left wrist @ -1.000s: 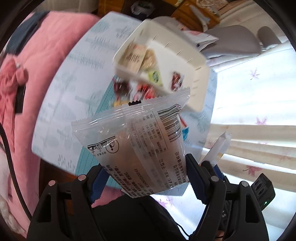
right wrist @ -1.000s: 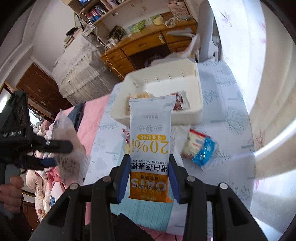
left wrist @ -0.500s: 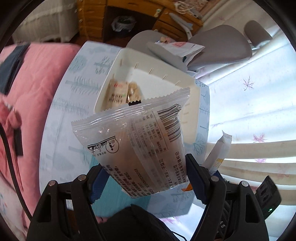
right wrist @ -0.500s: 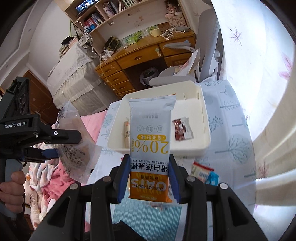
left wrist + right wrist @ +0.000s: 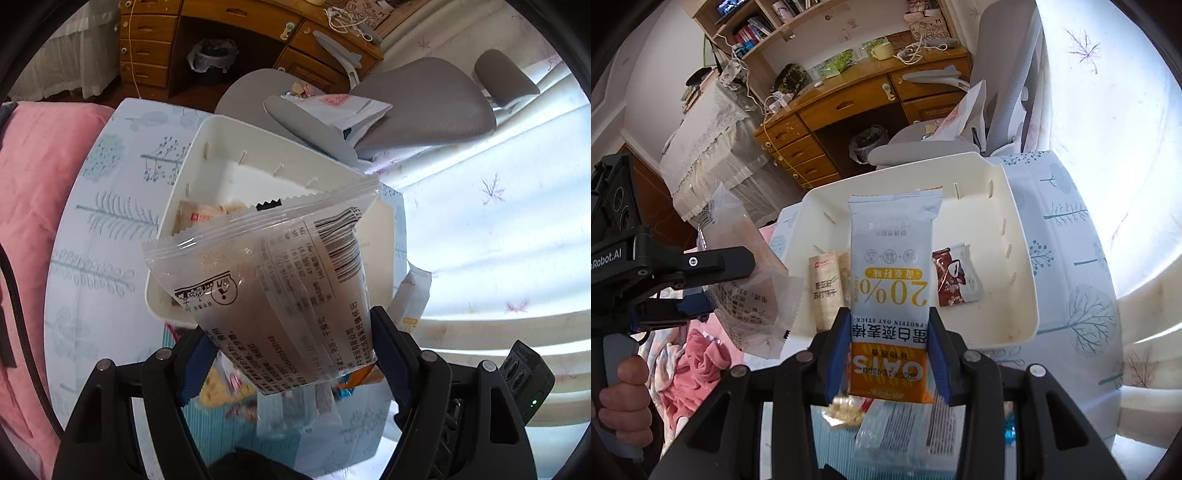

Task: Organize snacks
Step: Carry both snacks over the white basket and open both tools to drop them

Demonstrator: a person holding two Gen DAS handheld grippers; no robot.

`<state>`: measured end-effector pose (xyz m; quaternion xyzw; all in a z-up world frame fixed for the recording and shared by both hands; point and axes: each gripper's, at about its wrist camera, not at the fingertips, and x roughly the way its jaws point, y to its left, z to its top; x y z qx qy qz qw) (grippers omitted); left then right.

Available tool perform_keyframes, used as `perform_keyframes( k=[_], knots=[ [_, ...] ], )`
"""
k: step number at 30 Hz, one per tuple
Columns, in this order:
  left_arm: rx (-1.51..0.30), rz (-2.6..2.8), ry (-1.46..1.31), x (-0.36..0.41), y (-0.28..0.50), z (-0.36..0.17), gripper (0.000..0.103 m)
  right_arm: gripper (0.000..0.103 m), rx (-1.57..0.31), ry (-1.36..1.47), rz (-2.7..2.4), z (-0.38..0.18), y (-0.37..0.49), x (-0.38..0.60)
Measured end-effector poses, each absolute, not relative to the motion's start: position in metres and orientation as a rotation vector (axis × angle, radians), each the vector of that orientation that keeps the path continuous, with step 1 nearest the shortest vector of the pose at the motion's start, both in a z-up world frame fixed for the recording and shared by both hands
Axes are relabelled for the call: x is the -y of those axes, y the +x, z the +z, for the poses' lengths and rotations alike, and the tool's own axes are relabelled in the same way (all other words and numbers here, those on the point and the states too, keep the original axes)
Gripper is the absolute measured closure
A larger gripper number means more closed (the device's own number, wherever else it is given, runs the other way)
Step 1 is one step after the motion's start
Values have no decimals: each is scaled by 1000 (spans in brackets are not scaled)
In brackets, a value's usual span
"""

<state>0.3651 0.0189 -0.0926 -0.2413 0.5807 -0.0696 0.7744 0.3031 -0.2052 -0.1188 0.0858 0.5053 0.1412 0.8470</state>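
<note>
On my left wrist view the left gripper (image 5: 295, 347) is pinching a clear snack bag (image 5: 273, 291) by its lower part; the blue pads press on both sides of it, and the printed back with the barcode faces the camera; the bag stands up between the fingers and hides much of the white bin (image 5: 207, 147) behind it. On my right wrist view the right gripper (image 5: 888, 354) is pinching an oat bar packet (image 5: 892, 269), white on top and orange at the bottom, with a big yellow "20%" printed upside down; the pads press on its two long edges, and its upper half reaches over the open bin (image 5: 1023, 258).

The bin stands on a worktop (image 5: 1082, 266) covered with a pale blue cloth with a tree pattern; inside the bin I see a beige wrapped biscuit pack (image 5: 825, 280) lying near the left wall, and a dark red small packet (image 5: 955, 277) lying to the right of the oat bar; the rest of the bin floor is bare. Under the right gripper, on the worktop in front of the bin, some more snacks (image 5: 886, 421) lie, but they are blurred and I cannot tell what they are.

At the left of the right wrist view a hand (image 5: 624, 395) holds the handle of the left gripper, with the clear bag beside the bin's left wall, not inside it. Behind the bin there is a grey chair (image 5: 424, 107) and a wooden desk (image 5: 849, 99).
</note>
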Motion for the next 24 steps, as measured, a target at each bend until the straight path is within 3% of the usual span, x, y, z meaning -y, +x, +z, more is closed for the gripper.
perform_keyframes(
  k=[15, 17, 19, 24],
  knots=[
    [-1190, -148, -302, -14, 377, -115, 23, 62, -1092, 177, 259, -138, 326, 207],
    [-1167, -163, -300, -11, 376, -110, 18, 59, -1104, 179, 258, -140, 327, 208],
    [-1140, -171, -303, -10, 373, -102, 12, 49, -1113, 184, 258, -141, 327, 210],
    [-1099, -164, -294, -7, 366, -85, 11, 47, -1102, 189, 262, -136, 320, 214]
  ],
)
